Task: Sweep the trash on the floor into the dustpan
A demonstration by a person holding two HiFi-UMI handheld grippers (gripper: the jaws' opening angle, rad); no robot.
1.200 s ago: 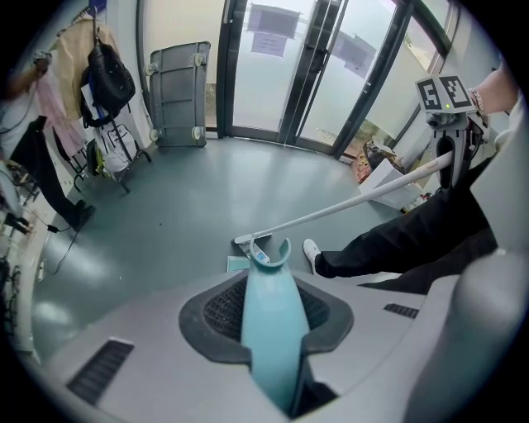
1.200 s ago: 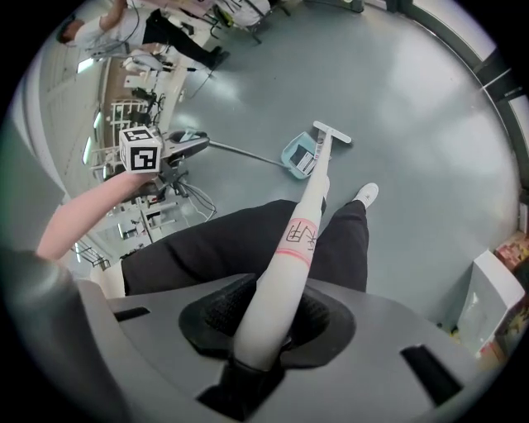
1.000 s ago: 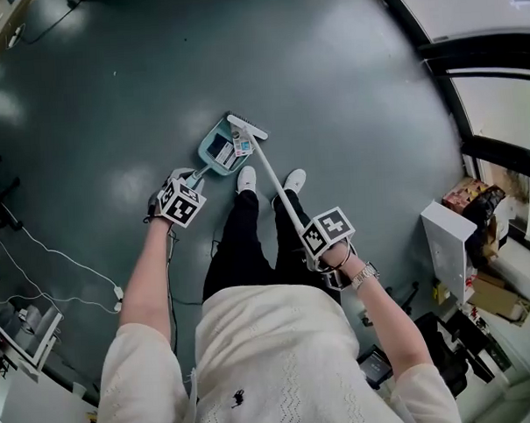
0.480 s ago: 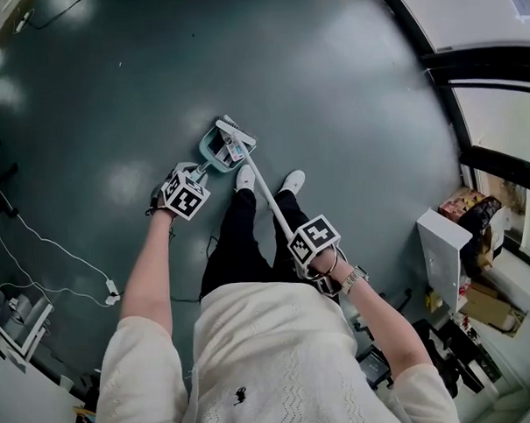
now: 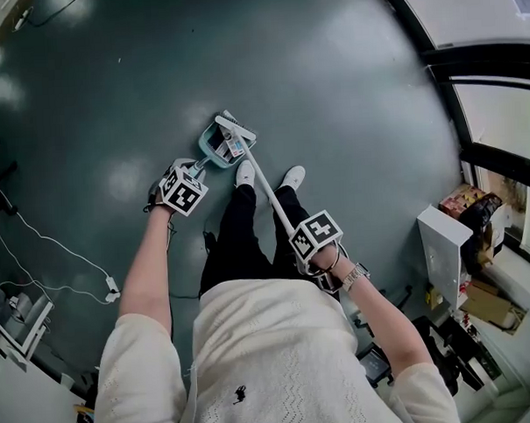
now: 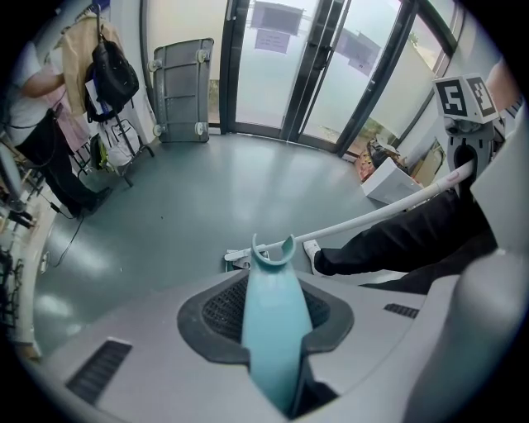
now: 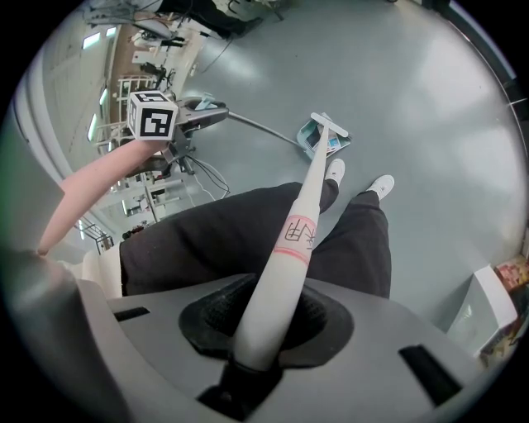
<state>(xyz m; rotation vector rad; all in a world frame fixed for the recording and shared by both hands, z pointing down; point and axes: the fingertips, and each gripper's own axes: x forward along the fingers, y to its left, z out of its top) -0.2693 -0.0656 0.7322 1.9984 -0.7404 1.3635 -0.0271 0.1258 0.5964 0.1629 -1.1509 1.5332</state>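
A light blue dustpan rests on the grey floor ahead of the person's white shoes. My left gripper is shut on its blue handle. Pieces of trash lie inside the pan. The white broom runs from my right gripper, which is shut on its handle, down to its head at the pan's far rim. In the right gripper view the broom head sits over the dustpan.
The person's legs and white shoes stand just behind the pan. A white box and clutter sit at the right by the glass doors. Cables trail on the floor at the left. A grey cart stands by the doors.
The broom head has swept from the pan's right side to its far rim, pushing the trash inside. Both grippers drew slightly closer to the body.
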